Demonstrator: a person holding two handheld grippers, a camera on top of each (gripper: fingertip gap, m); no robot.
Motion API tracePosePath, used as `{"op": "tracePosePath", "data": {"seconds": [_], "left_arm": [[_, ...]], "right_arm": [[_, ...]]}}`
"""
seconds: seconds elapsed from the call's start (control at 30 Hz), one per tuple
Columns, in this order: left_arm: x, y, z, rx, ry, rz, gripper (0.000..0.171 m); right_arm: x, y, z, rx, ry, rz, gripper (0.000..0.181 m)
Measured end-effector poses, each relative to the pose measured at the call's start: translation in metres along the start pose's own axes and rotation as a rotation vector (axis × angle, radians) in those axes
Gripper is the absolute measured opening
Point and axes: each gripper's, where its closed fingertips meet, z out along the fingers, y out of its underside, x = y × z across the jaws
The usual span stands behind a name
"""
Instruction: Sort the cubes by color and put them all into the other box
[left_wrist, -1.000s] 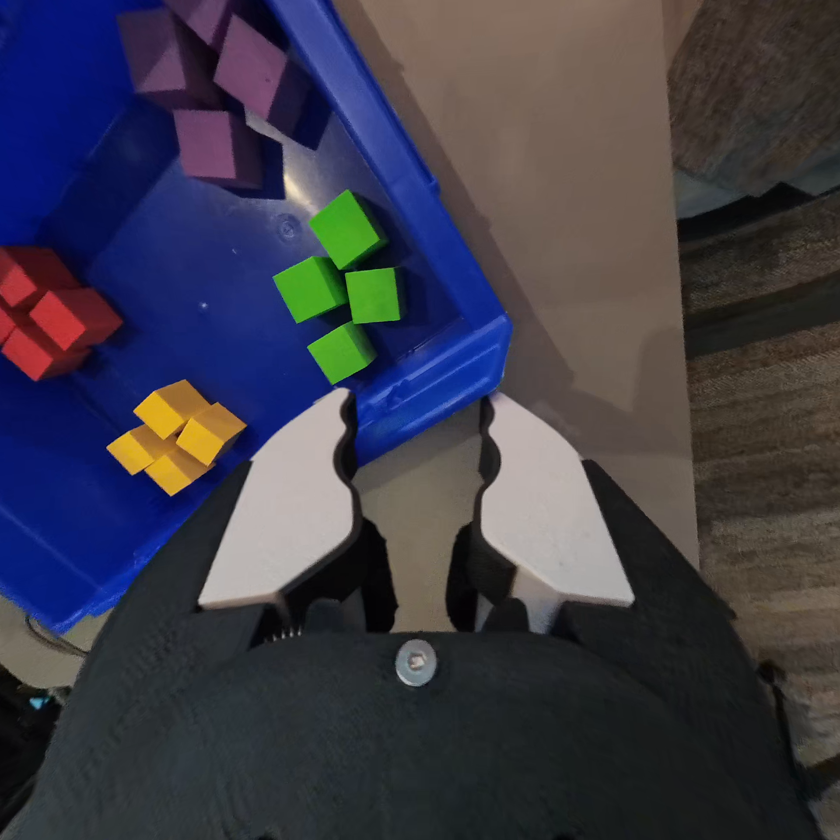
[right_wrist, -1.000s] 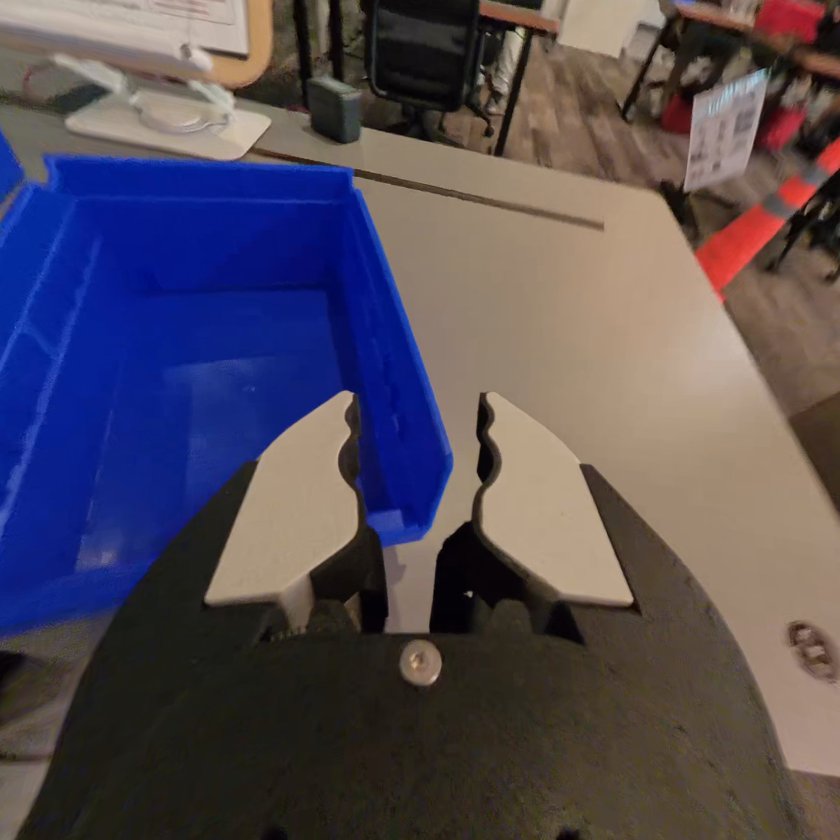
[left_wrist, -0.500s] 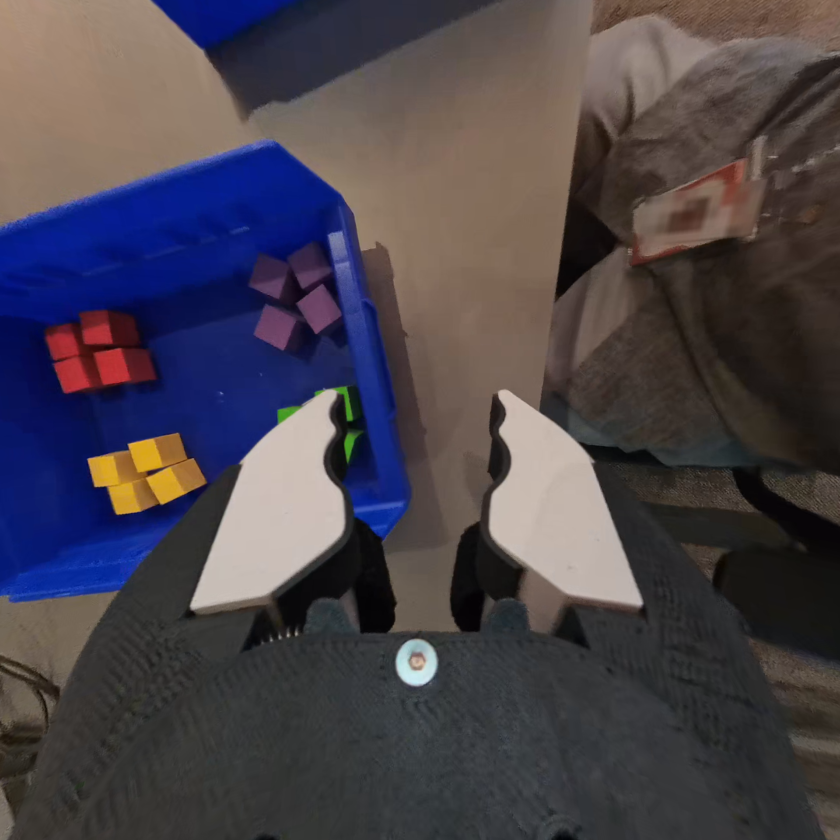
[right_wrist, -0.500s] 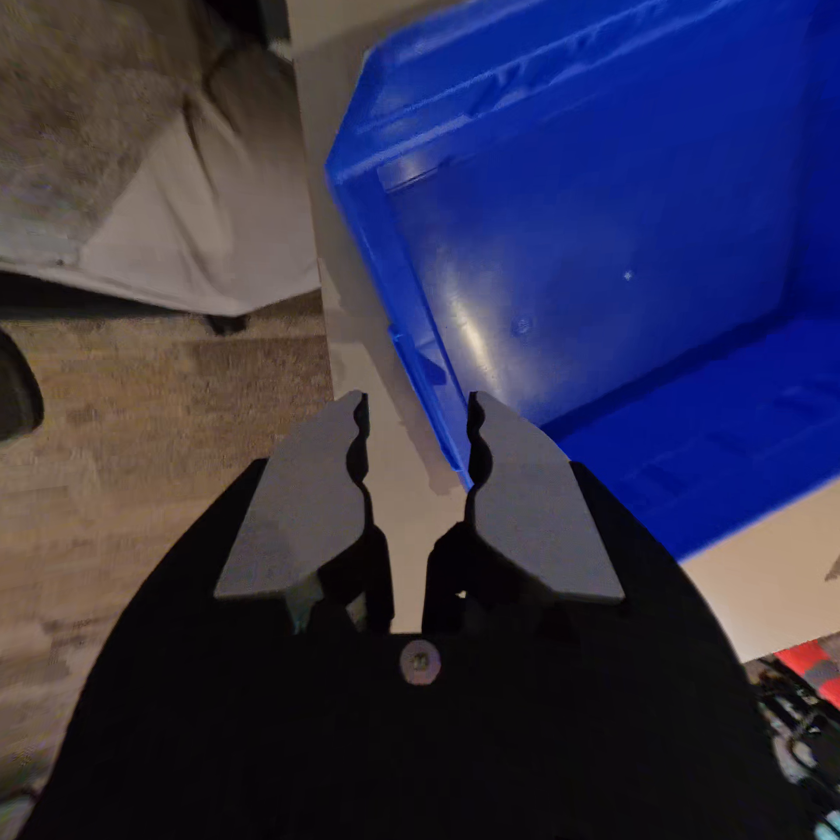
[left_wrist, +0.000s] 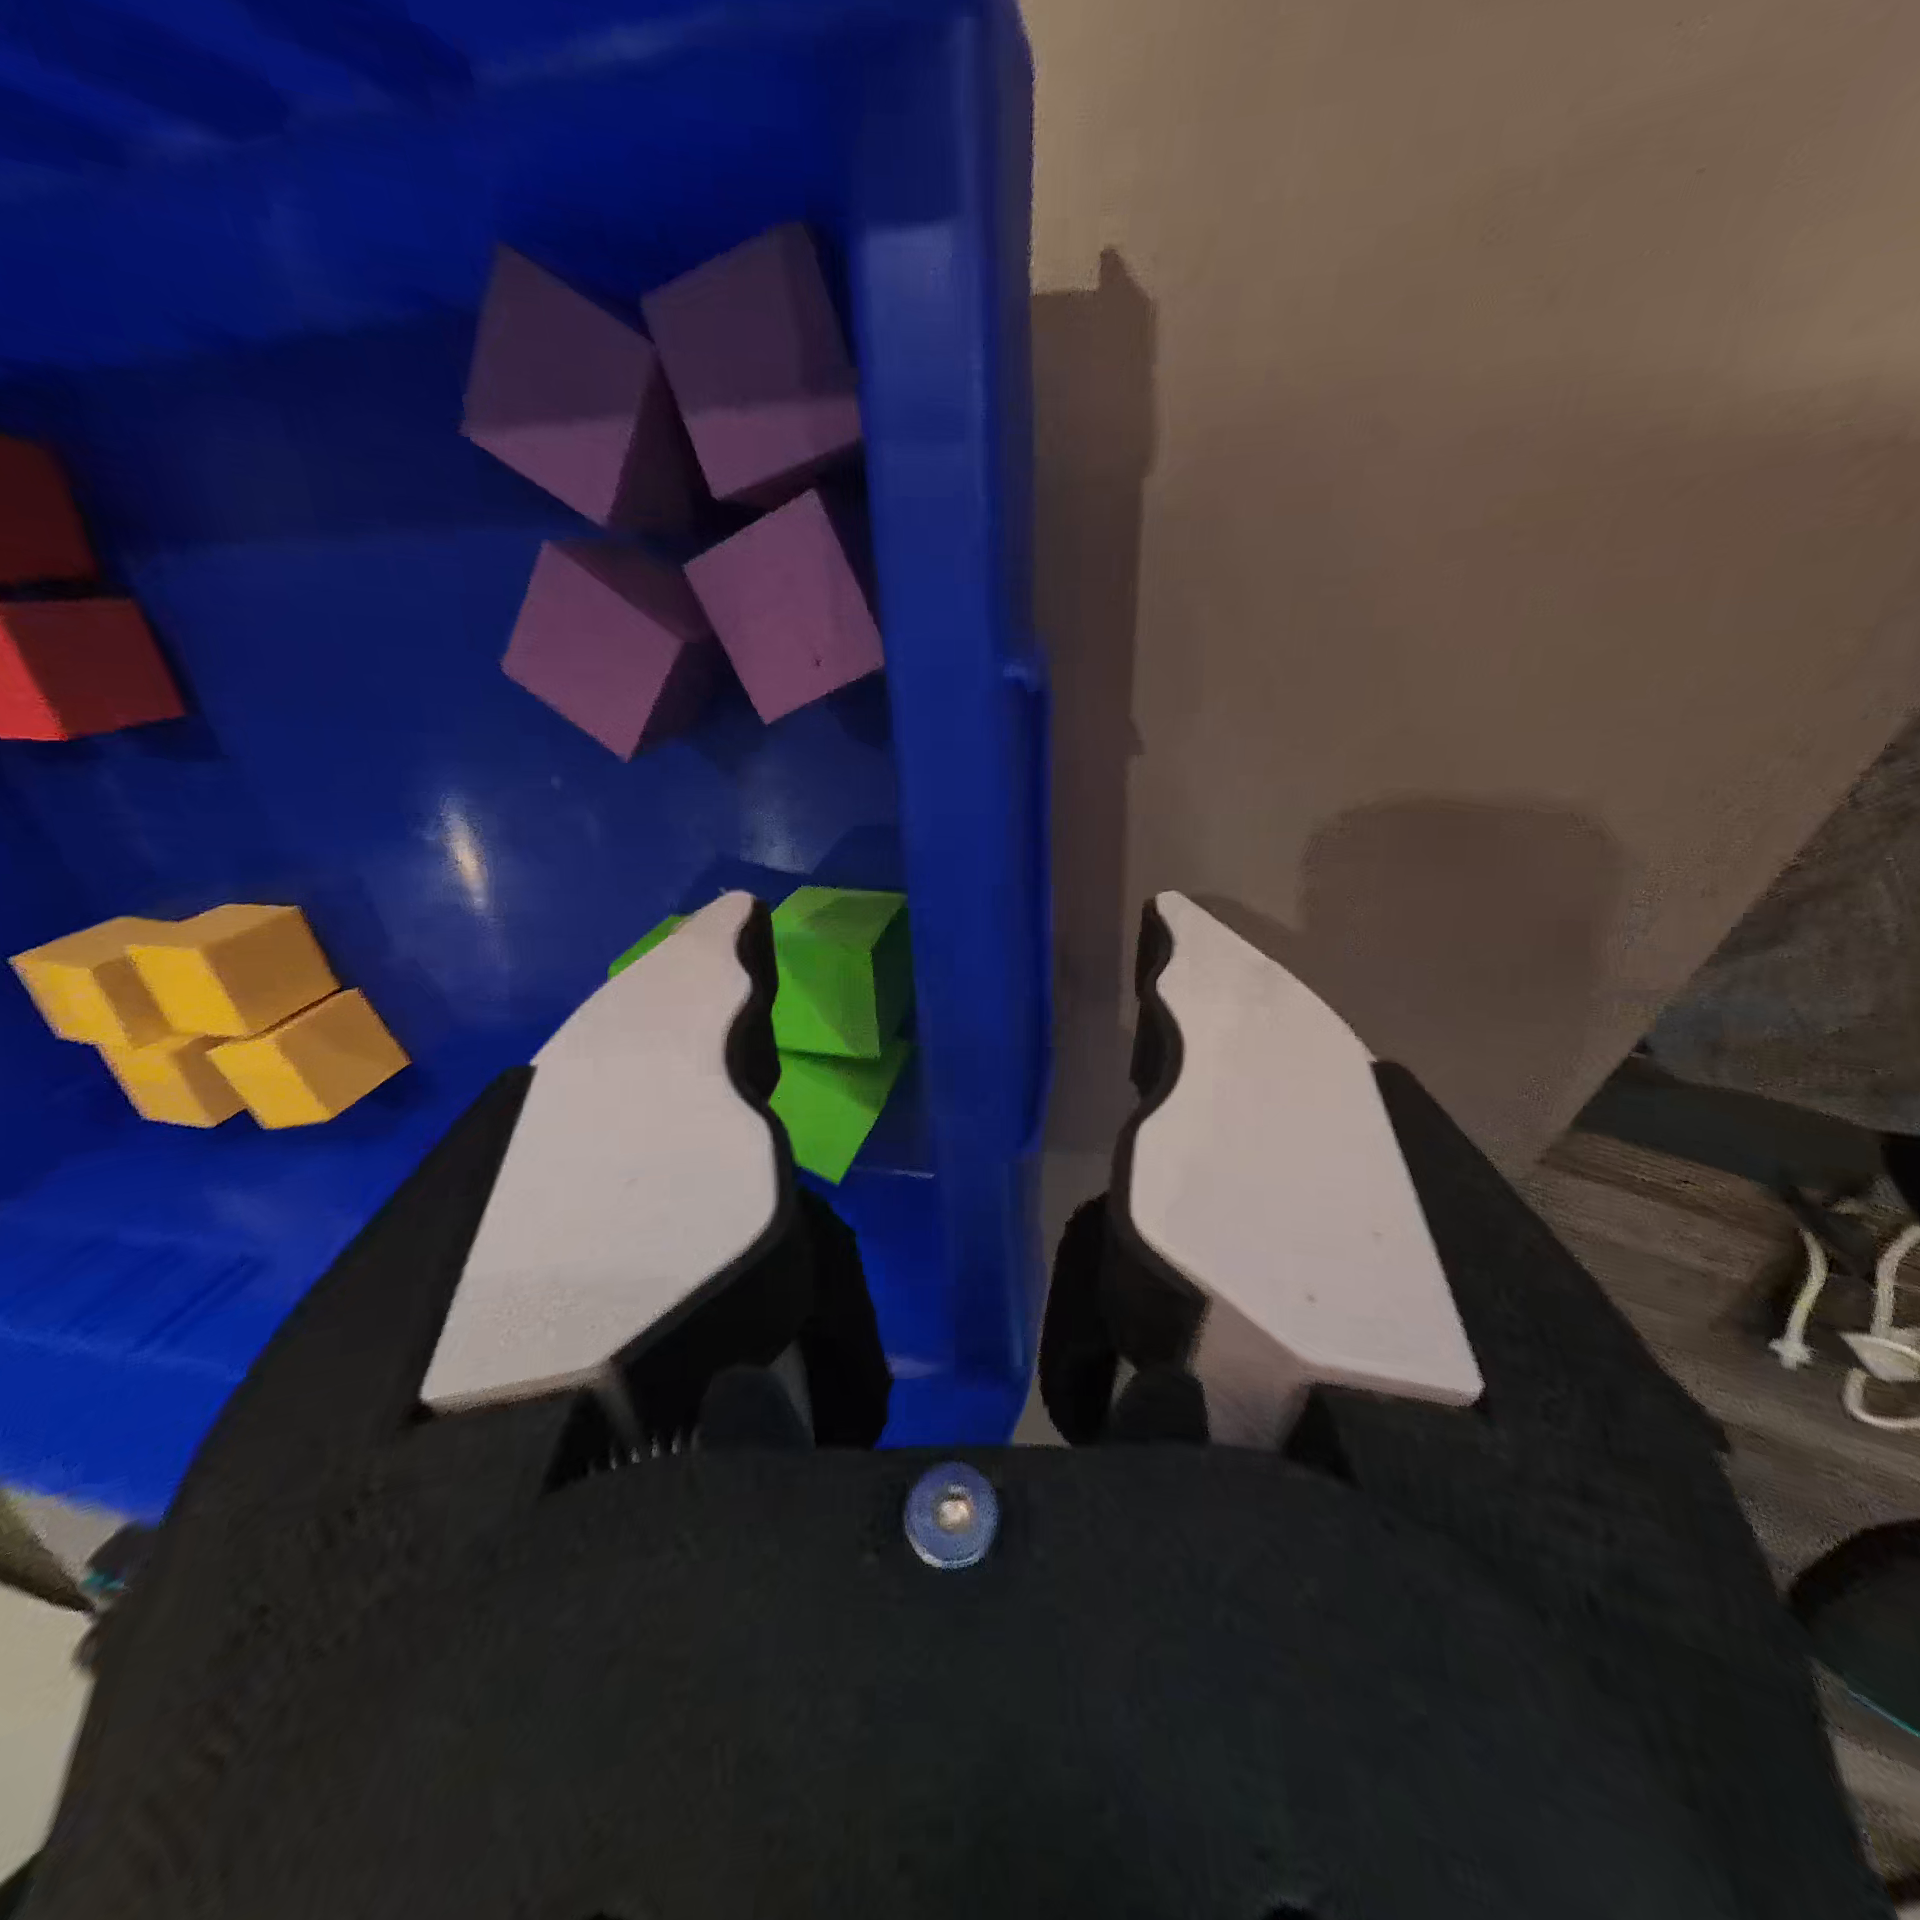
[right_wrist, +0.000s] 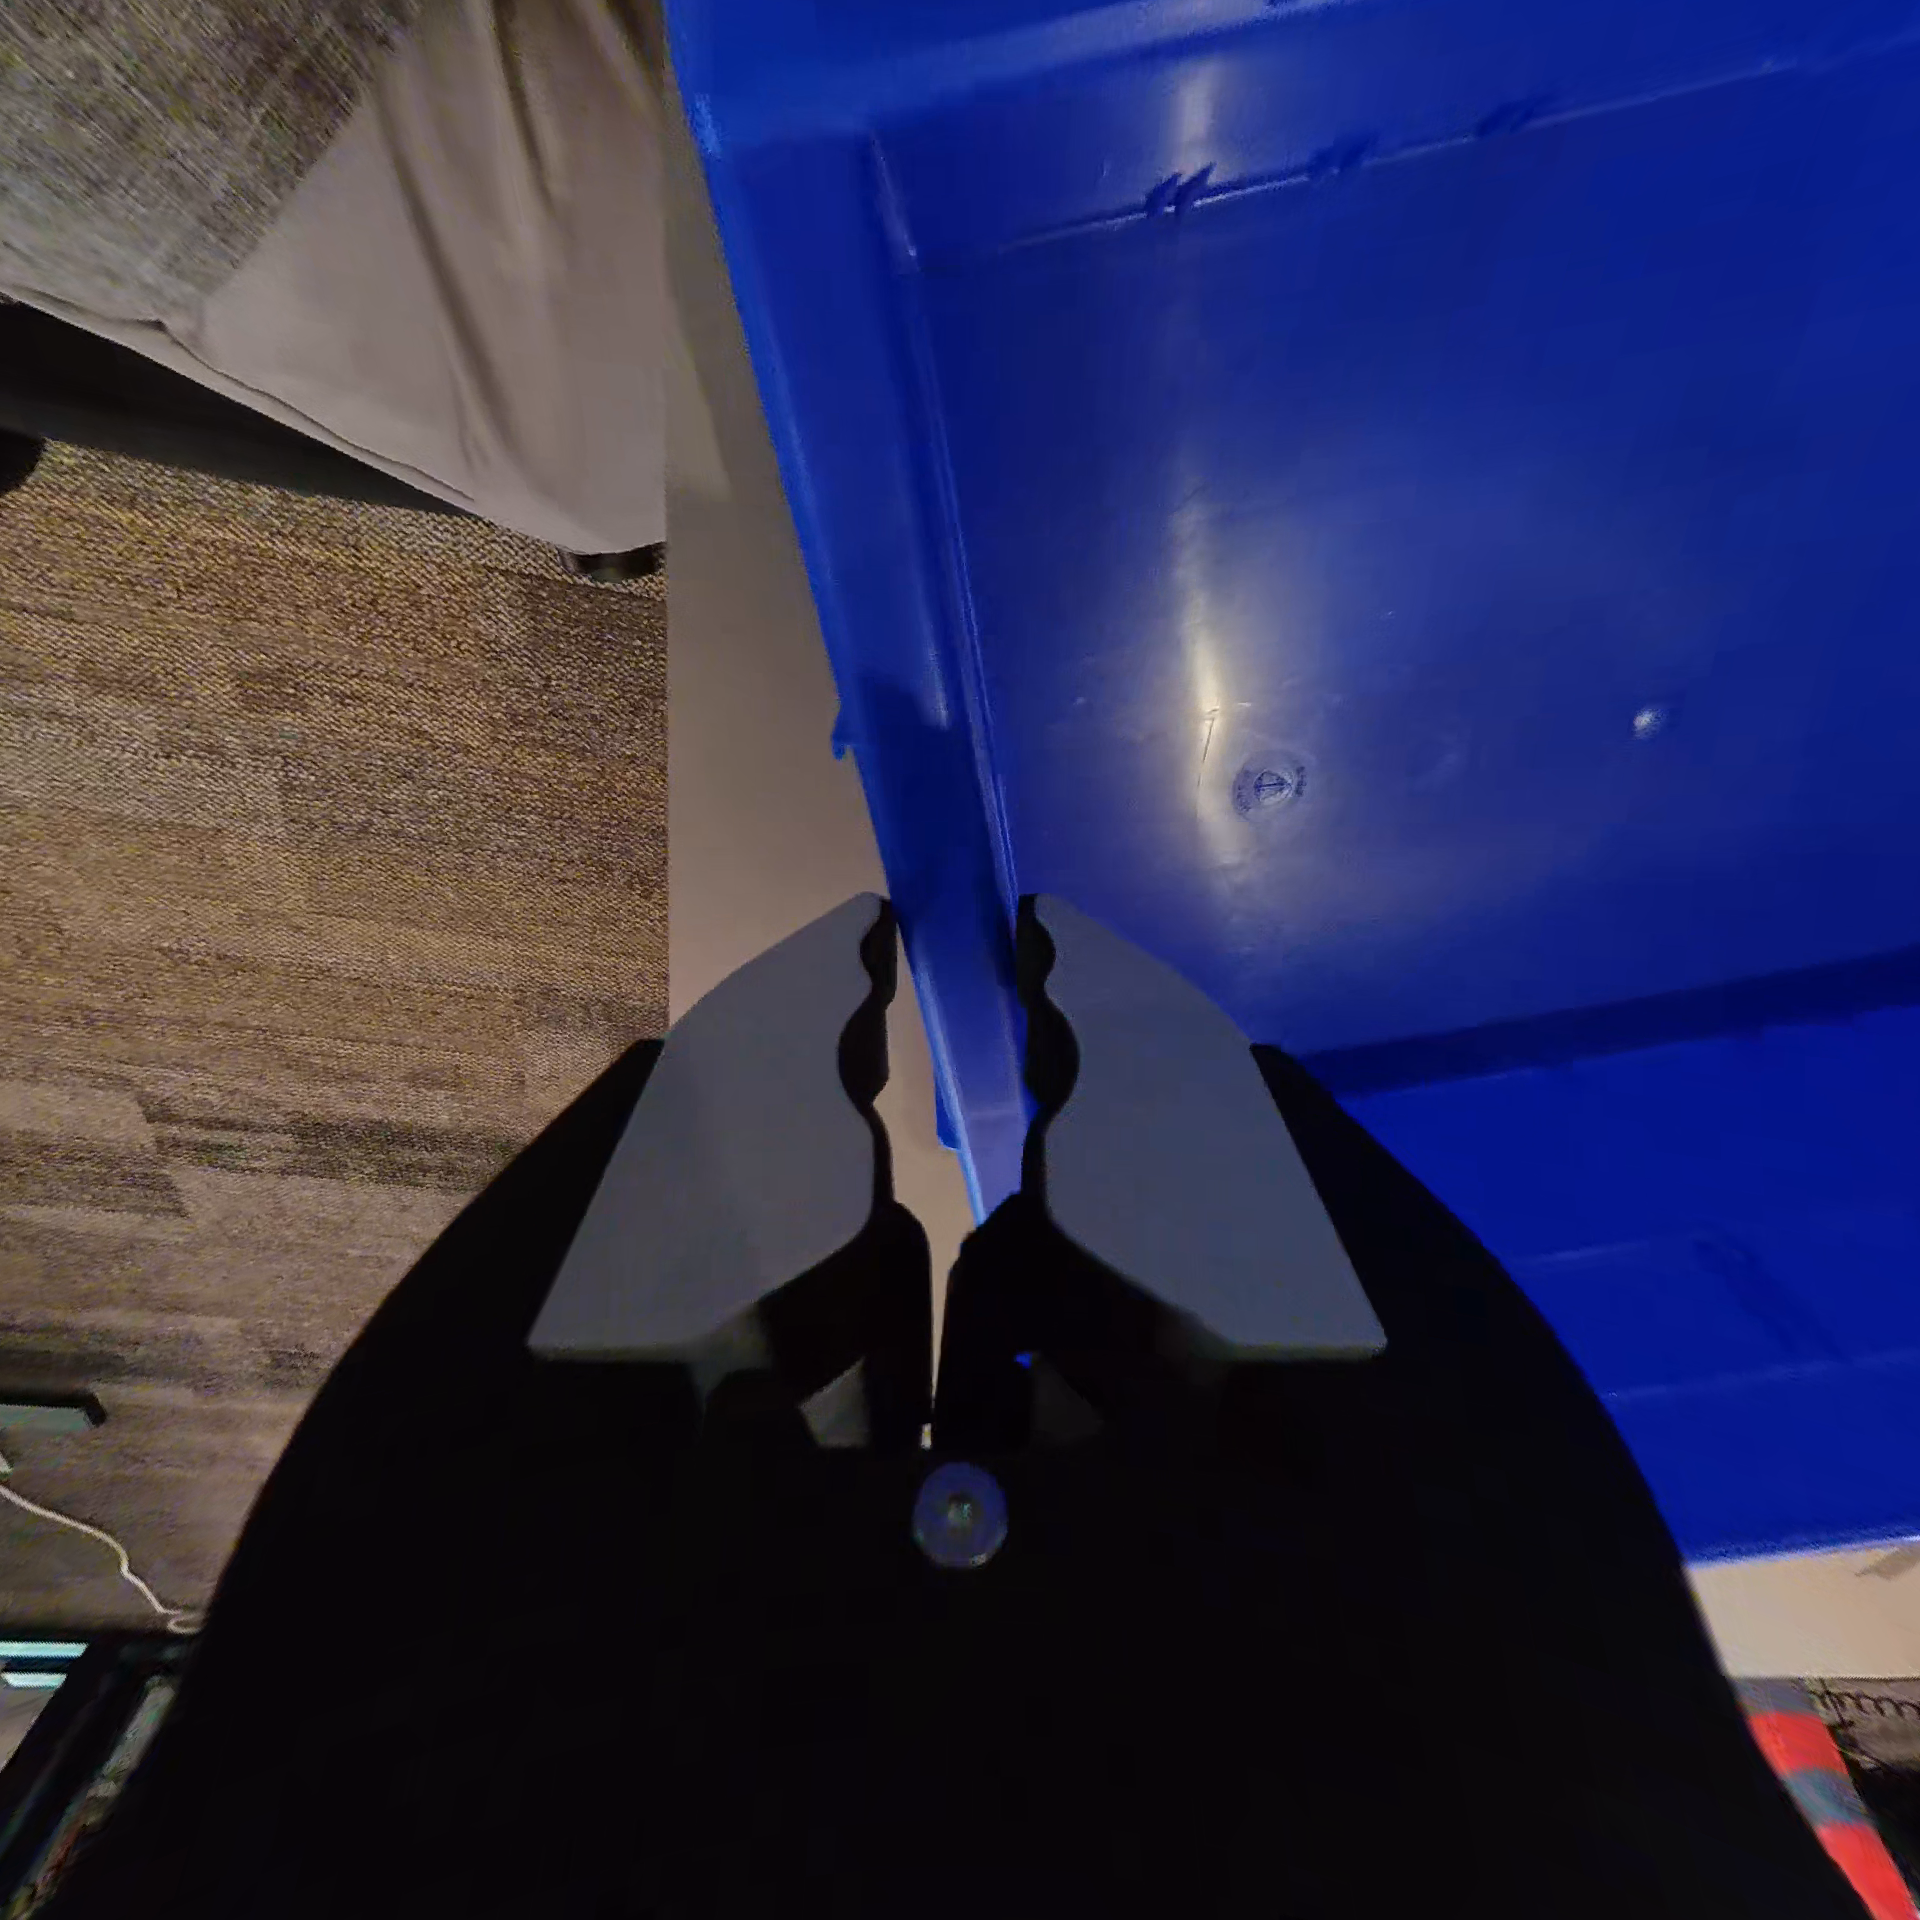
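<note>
In the left wrist view a blue bin (left_wrist: 951, 520) holds purple cubes (left_wrist: 675, 488), green cubes (left_wrist: 836, 987), yellow cubes (left_wrist: 218, 1013) and red cubes (left_wrist: 73, 644). My left gripper (left_wrist: 945, 914) is open and straddles the bin's right wall. Its left finger is inside, over the green cubes, and its right finger is outside, over the table (left_wrist: 1455, 468). In the right wrist view my right gripper (right_wrist: 956, 914) is closed on the side wall (right_wrist: 966, 1018) of a second, empty blue bin (right_wrist: 1403, 623).
The beige table's edge runs close beside both bins, with only a narrow strip (right_wrist: 748, 779) left of the empty bin. Carpet (right_wrist: 312, 831) lies below, with grey cloth (right_wrist: 416, 260) at the top left. White cables (left_wrist: 1870, 1340) lie on the floor at the right.
My left gripper has dropped closer to the cube bin and now straddles its right wall. My right gripper has moved onto the empty bin's wall and narrowed on it.
</note>
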Motion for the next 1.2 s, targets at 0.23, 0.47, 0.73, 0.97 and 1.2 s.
{"op": "tracePosePath", "data": {"seconds": [0.23, 0.47, 0.73, 0.97, 1.2], "left_arm": [[0.007, 0.007, 0.012, -0.049, 0.086, 0.051, 0.026], [0.015, 0.028, 0.008, -0.011, 0.119, 0.276, 0.026], [0.024, 0.023, 0.006, -0.024, 0.152, 0.307, 0.025], [0.02, 0.011, 0.008, -0.059, 0.163, 0.265, 0.024], [0.002, 0.012, 0.012, -0.025, 0.151, 0.283, 0.024]], "right_arm": [[0.001, -0.008, 0.0, 0.063, 0.031, 0.141, 0.023], [0.007, -0.036, 0.0, 0.13, 0.057, 0.287, 0.022], [0.04, -0.075, 0.003, 0.162, 0.061, 0.375, 0.02], [0.064, -0.075, 0.004, 0.108, 0.002, 0.449, 0.019], [0.066, -0.064, 0.004, 0.072, -0.016, 0.38, 0.019]]}}
